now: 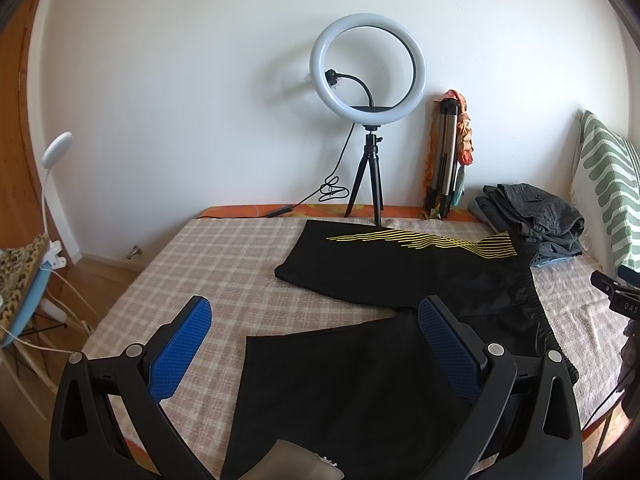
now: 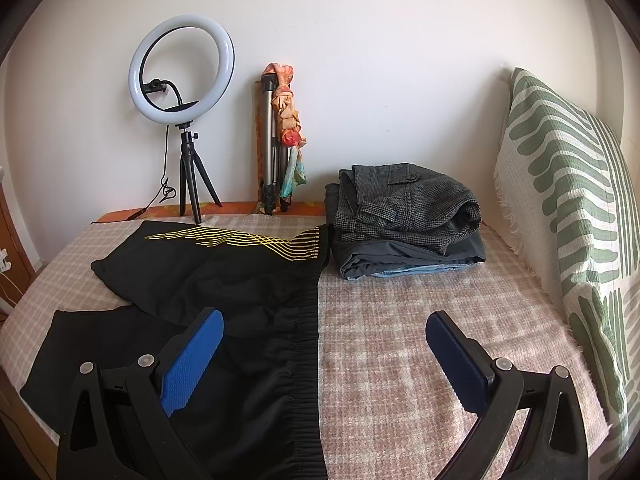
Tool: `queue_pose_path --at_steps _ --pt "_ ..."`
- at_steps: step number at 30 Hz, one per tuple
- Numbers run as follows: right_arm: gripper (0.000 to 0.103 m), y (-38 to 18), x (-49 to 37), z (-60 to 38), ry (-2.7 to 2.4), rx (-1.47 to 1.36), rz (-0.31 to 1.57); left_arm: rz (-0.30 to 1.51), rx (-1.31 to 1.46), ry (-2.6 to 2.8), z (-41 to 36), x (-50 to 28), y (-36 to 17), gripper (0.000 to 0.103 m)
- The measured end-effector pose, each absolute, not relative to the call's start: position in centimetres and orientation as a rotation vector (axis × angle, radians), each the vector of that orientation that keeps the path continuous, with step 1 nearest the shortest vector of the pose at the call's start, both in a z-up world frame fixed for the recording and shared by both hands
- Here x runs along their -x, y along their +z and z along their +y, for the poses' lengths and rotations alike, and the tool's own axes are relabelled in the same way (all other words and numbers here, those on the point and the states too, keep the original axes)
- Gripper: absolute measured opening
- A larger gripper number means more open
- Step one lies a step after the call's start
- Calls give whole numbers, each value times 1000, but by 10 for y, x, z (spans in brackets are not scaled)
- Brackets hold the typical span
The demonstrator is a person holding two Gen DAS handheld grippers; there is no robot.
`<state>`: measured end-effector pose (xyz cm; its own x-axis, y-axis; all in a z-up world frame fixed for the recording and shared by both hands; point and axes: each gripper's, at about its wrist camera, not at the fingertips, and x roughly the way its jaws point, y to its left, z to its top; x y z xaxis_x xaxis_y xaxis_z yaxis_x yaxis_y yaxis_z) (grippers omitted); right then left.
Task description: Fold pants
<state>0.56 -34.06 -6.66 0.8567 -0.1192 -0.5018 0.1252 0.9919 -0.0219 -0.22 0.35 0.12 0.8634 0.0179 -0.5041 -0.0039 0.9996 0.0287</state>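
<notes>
The black pants [image 2: 224,280] lie spread flat on the checked blanket [image 2: 400,320] of a bed, both legs apart and pointing away from the elastic waistband [image 2: 310,320]. The far leg carries yellow lines [image 2: 240,242] along its outer edge. The near leg runs toward the bed's front edge.

The left gripper [image 1: 314,332] hangs above the near leg with its jaws wide apart and nothing between them; its blue pads [image 1: 180,352] touch no cloth. The right gripper [image 2: 324,344] hangs over the waistband, likewise spread wide and holding nothing, one finger above the pants and the other above bare blanket.

Just beside the pants' waistband, at the far end, sits a stack of folded clothes [image 2: 404,220], with a grey tweed piece on top. Beyond the pants, against the wall, stands a ring light [image 2: 182,70] on a small tripod, and next to it a folded tripod [image 2: 270,144] draped with an orange scarf. A green-patterned pillow [image 2: 568,216] leans well apart from the pants, past the stack.
</notes>
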Motion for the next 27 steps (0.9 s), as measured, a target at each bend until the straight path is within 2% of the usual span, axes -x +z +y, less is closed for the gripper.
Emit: queue_pose_path --at_steps 27 --pt "102 -68 -5 -341 -129 -12 526 530 -29 11 6 2 0 103"
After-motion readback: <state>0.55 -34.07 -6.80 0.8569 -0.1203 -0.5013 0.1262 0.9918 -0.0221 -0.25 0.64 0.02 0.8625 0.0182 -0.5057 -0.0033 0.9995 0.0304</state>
